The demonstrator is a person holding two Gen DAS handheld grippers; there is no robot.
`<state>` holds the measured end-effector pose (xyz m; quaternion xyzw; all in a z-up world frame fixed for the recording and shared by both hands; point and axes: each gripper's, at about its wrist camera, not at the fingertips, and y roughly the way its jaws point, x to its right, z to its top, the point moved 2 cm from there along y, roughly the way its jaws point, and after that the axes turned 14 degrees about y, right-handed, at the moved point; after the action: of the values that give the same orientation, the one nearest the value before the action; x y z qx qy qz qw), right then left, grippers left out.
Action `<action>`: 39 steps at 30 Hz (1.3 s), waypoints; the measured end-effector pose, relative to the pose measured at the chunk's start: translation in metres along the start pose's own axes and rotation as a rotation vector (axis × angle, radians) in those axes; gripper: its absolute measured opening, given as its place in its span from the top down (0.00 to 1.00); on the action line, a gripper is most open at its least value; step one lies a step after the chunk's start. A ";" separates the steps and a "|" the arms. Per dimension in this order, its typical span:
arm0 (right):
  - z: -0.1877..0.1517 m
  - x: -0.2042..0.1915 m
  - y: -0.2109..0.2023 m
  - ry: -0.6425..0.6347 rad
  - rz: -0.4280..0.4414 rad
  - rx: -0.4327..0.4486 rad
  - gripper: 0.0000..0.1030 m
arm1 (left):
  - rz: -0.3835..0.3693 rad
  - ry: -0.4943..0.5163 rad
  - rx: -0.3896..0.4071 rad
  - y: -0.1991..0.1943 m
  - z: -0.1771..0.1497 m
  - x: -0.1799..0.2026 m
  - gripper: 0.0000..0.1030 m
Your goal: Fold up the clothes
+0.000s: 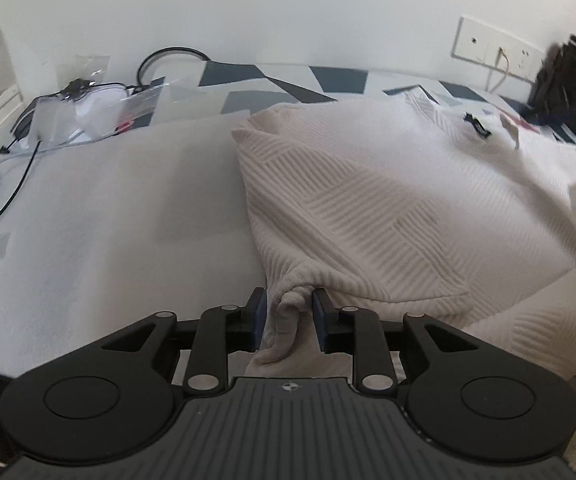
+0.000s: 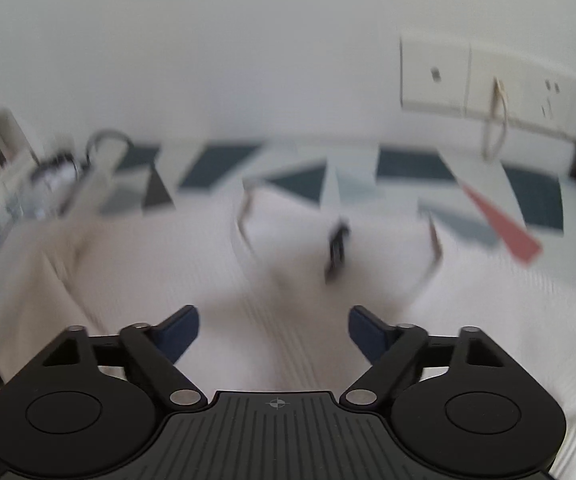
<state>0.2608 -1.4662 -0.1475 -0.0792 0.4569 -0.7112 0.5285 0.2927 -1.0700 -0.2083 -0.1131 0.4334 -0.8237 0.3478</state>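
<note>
The cream ribbed sweater point(image 1: 368, 200) lies spread on the bed point(image 1: 107, 220), its collar toward the patterned end by the wall. At its near hem the left gripper point(image 1: 288, 316) has a bunched fold between its pads, which stand slightly apart from it. The right gripper point(image 2: 273, 330) hangs released and empty above the sweater.

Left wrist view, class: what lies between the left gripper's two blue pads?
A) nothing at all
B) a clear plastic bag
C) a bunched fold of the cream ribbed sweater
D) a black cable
C: a gathered fold of the cream ribbed sweater sits between the pads of the left gripper, at the garment's lower corner; the cable and plastic bag lie far off at the left.
</note>
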 end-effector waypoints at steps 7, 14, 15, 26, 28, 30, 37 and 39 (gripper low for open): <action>0.048 -0.017 0.037 0.020 0.053 0.019 0.40 | -0.001 -0.022 0.031 0.012 -0.006 -0.006 0.73; 0.060 -0.028 0.133 0.097 -0.007 -0.045 0.47 | 0.011 -0.056 0.065 0.020 -0.012 -0.008 0.73; 0.060 -0.029 0.144 0.099 -0.019 -0.059 0.50 | 0.008 -0.057 0.067 0.021 -0.013 -0.009 0.73; 0.074 -0.039 0.175 -0.004 -0.080 0.002 0.97 | -0.086 -0.117 0.050 0.030 -0.019 -0.031 0.74; 0.075 -0.034 0.184 0.012 -0.095 -0.011 0.97 | -0.091 -0.119 0.047 0.031 -0.018 -0.033 0.74; 0.073 -0.032 0.186 0.021 -0.099 -0.005 0.96 | -0.094 -0.123 0.041 0.031 -0.016 -0.034 0.74; 0.067 -0.035 0.159 -0.019 -0.197 0.036 0.48 | -0.094 -0.199 0.049 0.026 0.000 -0.050 0.71; 0.062 -0.032 0.150 -0.018 -0.196 0.026 0.48 | -0.080 -0.214 0.058 0.024 0.006 -0.055 0.67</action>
<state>0.4135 -1.4784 -0.2107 -0.1228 0.4330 -0.7645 0.4614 0.3473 -1.0460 -0.2178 -0.2073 0.3651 -0.8323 0.3620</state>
